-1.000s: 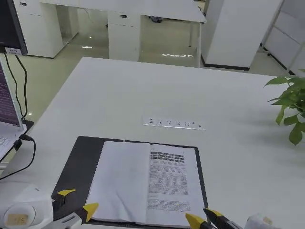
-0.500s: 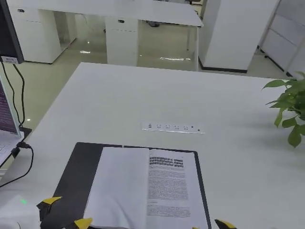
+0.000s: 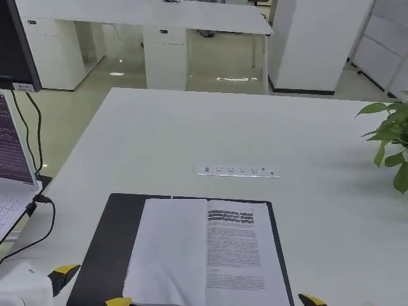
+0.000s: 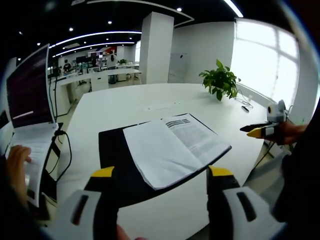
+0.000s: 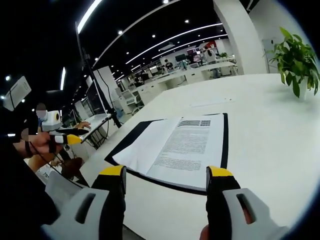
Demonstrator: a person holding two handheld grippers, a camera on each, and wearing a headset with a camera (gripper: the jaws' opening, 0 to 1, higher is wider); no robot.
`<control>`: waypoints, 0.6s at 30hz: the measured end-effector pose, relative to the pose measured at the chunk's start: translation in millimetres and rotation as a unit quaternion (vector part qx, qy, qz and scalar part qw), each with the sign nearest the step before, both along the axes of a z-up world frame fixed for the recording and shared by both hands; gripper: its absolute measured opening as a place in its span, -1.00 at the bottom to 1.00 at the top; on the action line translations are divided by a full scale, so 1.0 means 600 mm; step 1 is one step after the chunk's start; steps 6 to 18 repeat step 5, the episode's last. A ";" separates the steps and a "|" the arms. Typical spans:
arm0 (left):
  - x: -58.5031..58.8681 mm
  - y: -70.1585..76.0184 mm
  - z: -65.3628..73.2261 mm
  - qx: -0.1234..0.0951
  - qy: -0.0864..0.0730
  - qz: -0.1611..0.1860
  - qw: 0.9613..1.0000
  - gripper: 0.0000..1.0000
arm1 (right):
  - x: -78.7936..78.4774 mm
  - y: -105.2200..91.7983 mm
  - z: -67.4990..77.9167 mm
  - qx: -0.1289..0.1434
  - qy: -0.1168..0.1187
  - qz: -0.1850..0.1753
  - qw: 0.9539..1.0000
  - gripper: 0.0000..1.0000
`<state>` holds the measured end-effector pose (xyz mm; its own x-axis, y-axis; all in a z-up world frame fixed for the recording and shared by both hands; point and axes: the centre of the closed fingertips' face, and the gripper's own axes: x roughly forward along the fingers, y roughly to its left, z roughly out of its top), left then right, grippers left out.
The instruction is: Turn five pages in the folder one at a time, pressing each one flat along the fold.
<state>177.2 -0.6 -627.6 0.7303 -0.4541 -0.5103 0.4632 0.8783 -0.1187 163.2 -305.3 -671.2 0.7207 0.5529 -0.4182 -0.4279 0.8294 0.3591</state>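
A black folder (image 3: 105, 245) lies open on the white table, with a blank page (image 3: 169, 252) on the left and a printed page (image 3: 239, 252) on the right, both flat. My left gripper (image 4: 161, 172) is open and empty, short of the folder's near left corner (image 4: 107, 150); its yellow fingertips (image 3: 64, 272) peek in at the bottom left of the head view. My right gripper (image 5: 166, 171) is open and empty, just in front of the printed page's near edge (image 5: 180, 175). One of its yellow fingertips (image 3: 312, 299) shows at the bottom edge of the head view.
A laptop (image 3: 11, 166) with a cable (image 3: 39, 220) sits at the table's left edge. A socket strip (image 3: 237, 171) is set into the table beyond the folder. A potted plant (image 3: 390, 137) stands at the right. A hand (image 4: 17, 165) rests on the laptop.
Both grippers have drawn back toward the table's near edge and sunk low in the head view. The folder and its pages lie as before; the head camera shifted slightly.
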 end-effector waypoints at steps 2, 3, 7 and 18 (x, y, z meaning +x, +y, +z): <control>0.000 -0.001 -0.001 -0.003 0.001 0.000 1.000 0.47 | -0.002 0.001 -0.002 -0.008 0.000 0.005 1.000 0.30; -0.001 -0.002 -0.001 -0.004 0.002 0.000 1.000 0.49 | -0.004 0.001 -0.003 -0.012 0.000 0.008 1.000 0.31; -0.002 -0.004 -0.002 -0.005 0.004 -0.001 1.000 0.51 | -0.006 0.000 -0.003 -0.015 0.001 0.011 1.000 0.33; -0.002 -0.004 -0.002 -0.005 0.004 -0.001 1.000 0.51 | -0.006 0.000 -0.003 -0.015 0.001 0.011 1.000 0.33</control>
